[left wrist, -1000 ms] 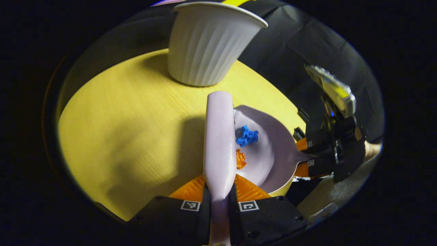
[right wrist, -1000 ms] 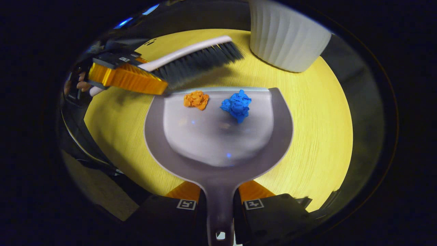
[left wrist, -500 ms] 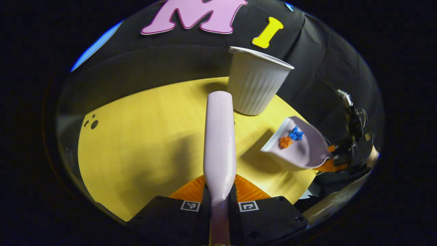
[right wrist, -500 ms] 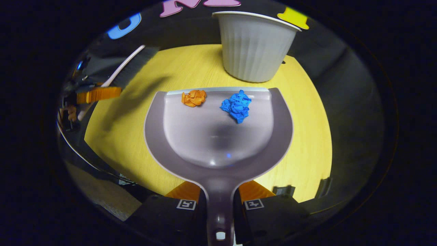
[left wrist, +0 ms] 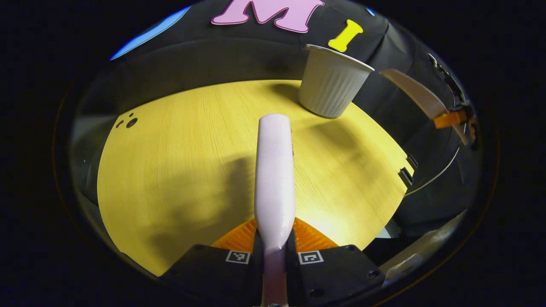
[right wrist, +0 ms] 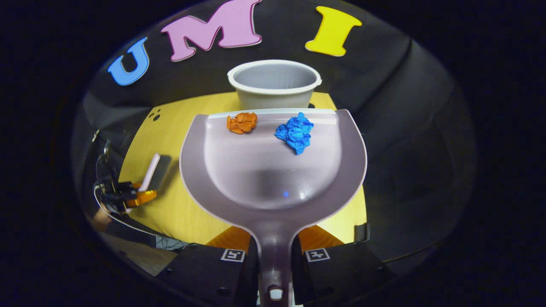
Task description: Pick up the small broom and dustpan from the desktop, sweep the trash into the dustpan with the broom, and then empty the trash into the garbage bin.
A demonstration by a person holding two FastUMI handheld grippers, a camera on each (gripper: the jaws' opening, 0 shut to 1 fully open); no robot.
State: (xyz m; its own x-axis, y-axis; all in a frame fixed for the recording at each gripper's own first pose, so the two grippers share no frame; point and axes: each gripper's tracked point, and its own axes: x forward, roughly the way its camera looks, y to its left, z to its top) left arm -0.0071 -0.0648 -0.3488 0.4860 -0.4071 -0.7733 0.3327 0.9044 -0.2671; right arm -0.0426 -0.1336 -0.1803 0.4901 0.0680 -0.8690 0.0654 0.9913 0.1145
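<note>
We held the dustpan (right wrist: 273, 170), carrying orange scrap (right wrist: 242, 122) and blue scrap (right wrist: 295, 133), clamped in our right gripper (right wrist: 275, 249) near the bin (right wrist: 274, 85); our left gripper (left wrist: 275, 251) gripped the broom (left wrist: 274, 170).

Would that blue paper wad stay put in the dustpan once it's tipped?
Probably not: the blue wad looks light and loosely crumpled. It sits near the lip of the smooth dustpan, so it likely slides out easily toward the bin.

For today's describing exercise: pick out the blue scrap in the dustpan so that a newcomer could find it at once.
Start at the yellow desktop with the white ribbed garbage bin at its far edge. In front of the bin, the right gripper holds a grey dustpan by its handle. Two crumpled scraps lie near its front lip: the blue scrap is the larger, right of the orange scrap.
</note>
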